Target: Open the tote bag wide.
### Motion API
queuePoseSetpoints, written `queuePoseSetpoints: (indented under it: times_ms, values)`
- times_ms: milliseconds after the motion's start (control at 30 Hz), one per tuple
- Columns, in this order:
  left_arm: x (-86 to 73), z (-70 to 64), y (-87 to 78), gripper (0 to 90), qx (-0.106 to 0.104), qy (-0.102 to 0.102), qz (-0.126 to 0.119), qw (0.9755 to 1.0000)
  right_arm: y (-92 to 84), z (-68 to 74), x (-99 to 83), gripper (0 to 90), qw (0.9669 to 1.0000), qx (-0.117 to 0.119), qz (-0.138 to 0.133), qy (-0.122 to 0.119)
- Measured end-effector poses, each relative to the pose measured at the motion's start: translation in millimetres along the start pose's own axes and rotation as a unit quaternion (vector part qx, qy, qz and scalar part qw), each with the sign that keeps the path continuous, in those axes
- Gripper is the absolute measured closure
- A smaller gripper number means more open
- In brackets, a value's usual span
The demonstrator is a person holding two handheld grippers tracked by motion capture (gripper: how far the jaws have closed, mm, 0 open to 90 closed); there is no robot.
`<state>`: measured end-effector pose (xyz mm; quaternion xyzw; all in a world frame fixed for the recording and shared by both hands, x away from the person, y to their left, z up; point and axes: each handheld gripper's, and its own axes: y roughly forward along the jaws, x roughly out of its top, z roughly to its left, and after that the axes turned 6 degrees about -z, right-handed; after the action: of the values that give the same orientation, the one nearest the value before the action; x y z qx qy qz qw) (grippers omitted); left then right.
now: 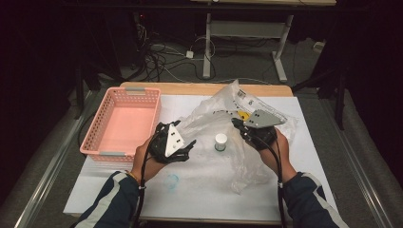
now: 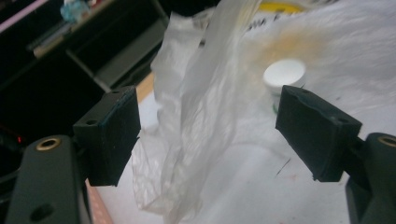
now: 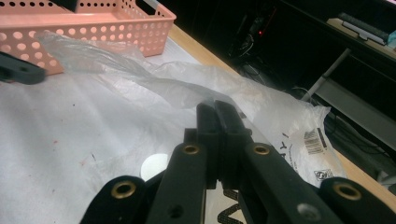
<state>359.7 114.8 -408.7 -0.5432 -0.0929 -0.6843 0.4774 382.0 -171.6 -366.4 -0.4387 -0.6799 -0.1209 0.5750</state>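
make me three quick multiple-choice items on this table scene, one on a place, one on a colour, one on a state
1. Where does the small white-capped jar stand?
A. in the basket
B. on the table by the clear plastic bag, between the two hands
C. on the floor

2. What colour is the perforated basket?
A. pink
B. blue
C. green

3. How do the left tongs stand?
A. clamped on the jar
C. clamped on the basket rim
B. open, pads apart, gripping nothing

Key: 1 B, the high view shows it between the hands. 2 A, its walls are pink. 3 B, the left gripper view shows a wide gap.
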Motion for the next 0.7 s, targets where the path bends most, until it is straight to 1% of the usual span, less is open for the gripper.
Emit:
queuePoseSetpoints:
  times_ms: [33, 167, 233, 300, 333, 367, 400, 433, 467, 500, 533, 567, 600, 667, 700]
  values:
    - [-0.8, 0.9, 3.9, 21.6, -0.001, -0.007, 0.009, 0.9999, -0.9, -0.3, -0.5, 90.0, 1.0, 0.0, 0.001, 0.0]
    - [-0.7, 0.9, 18.7, 21.5, -0.007, -0.021, 0.026, 0.9994, -2.8, -2.4, -2.4, 90.0, 1.0, -0.001, 0.004, 0.001]
    - [1.4, 0.7, 26.1, 21.6, -0.004, -0.027, 0.031, 0.9992, -3.4, -4.0, -3.6, 90.0, 1.0, -0.001, 0.006, -0.001]
    - [3.7, 1.6, 34.3, 21.7, -0.003, -0.034, 0.042, 0.9985, -3.7, -4.5, -4.0, 90.0, 1.0, -0.001, 0.006, -0.001]
    - [4.1, 2.3, 37.8, 30.0, -0.009, -0.036, 0.047, 0.9982, -4.3, -5.5, -4.8, 90.0, 1.0, -0.003, 0.009, -0.002]
    - [3.9, 2.7, 40.9, 30.0, -0.016, -0.035, 0.05, 0.998, -4.3, -5.5, -4.8, 90.0, 1.0, -0.003, 0.009, -0.002]
    - [3.4, 2.5, 44.0, 37.0, -0.019, -0.031, 0.056, 0.9977, -4.7, -6.3, -5.2, 90.0, 0.9999, -0.004, 0.009, -0.002]
    - [2.5, 2.8, 46.8, 42.8, -0.028, -0.027, 0.065, 0.9972, -5.1, -7.0, -5.8, 90.0, 0.9999, -0.005, 0.011, 0.0]
    - [1.3, 2.8, 49.2, 50.7, -0.03, -0.026, 0.069, 0.9968, -5.5, -8.1, -6.4, 90.0, 0.9999, -0.006, 0.011, 0.0]
    - [0.4, 3.0, 50.9, 54.0, -0.029, -0.027, 0.072, 0.9966, -5.8, -9.2, -7.1, 90.0, 0.9999, -0.006, 0.011, 0.001]
    - [-0.4, 3.9, 51.9, 57.5, -0.03, -0.029, 0.072, 0.9965, -6.1, -10.2, -7.8, 90.0, 0.9999, -0.007, 0.012, 0.0]
    - [-1.0, 4.5, 52.6, 67.1, -0.035, -0.031, 0.068, 0.9966, -6.3, -11.0, -8.6, 90.0, 0.9999, -0.009, 0.013, 0.001]
    - [-1.1, 4.7, 52.9, 73.4, -0.036, -0.03, 0.067, 0.9966, -6.2, -12.0, -9.4, 89.7, 0.9999, -0.009, 0.014, 0.002]
    - [-1.4, 5.2, 52.8, 82.6, -0.041, -0.032, 0.063, 0.9967, -6.0, -13.8, -10.7, 85.2, 0.9998, -0.009, 0.016, 0.006]
    - [-1.3, 5.0, 52.6, 85.5, -0.042, -0.031, 0.062, 0.9967, -6.1, -14.4, -11.1, 84.5, 0.9998, -0.009, 0.016, 0.005]
